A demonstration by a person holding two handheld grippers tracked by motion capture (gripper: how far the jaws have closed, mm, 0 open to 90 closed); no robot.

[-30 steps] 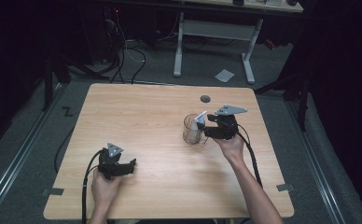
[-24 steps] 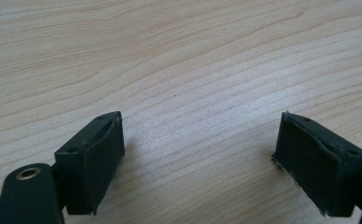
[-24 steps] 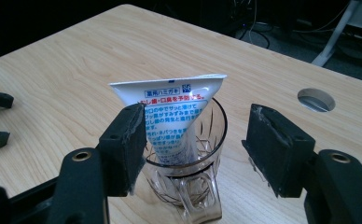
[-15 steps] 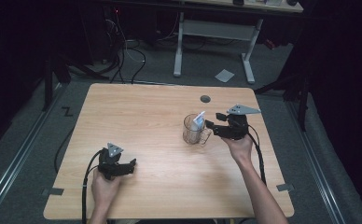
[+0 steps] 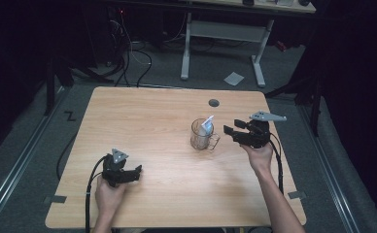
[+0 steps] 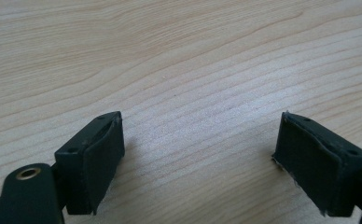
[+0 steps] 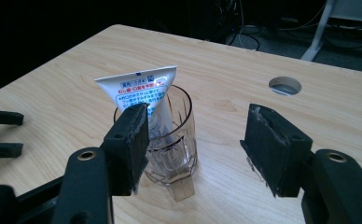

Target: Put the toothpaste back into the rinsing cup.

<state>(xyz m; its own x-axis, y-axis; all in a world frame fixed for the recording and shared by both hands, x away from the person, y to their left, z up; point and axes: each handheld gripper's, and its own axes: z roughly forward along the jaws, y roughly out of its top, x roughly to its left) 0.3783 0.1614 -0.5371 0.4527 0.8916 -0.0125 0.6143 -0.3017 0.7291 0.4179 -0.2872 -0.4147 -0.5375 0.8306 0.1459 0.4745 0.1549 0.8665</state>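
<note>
Glass mug (image 5: pixel 202 136) near the centre of the wooden table (image 5: pixel 143 116), a white toothpaste tube (image 7: pixel 144 91) standing tilted inside it, crimped end up, leaning on the rim. Right gripper (image 5: pixel 229 132) hovers just beside the mug's handle, jaws spread and empty, apparently released. Left gripper (image 5: pixel 134 173) rests low near the table's front edge, jaws spread over bare wood, seemingly idle
</note>
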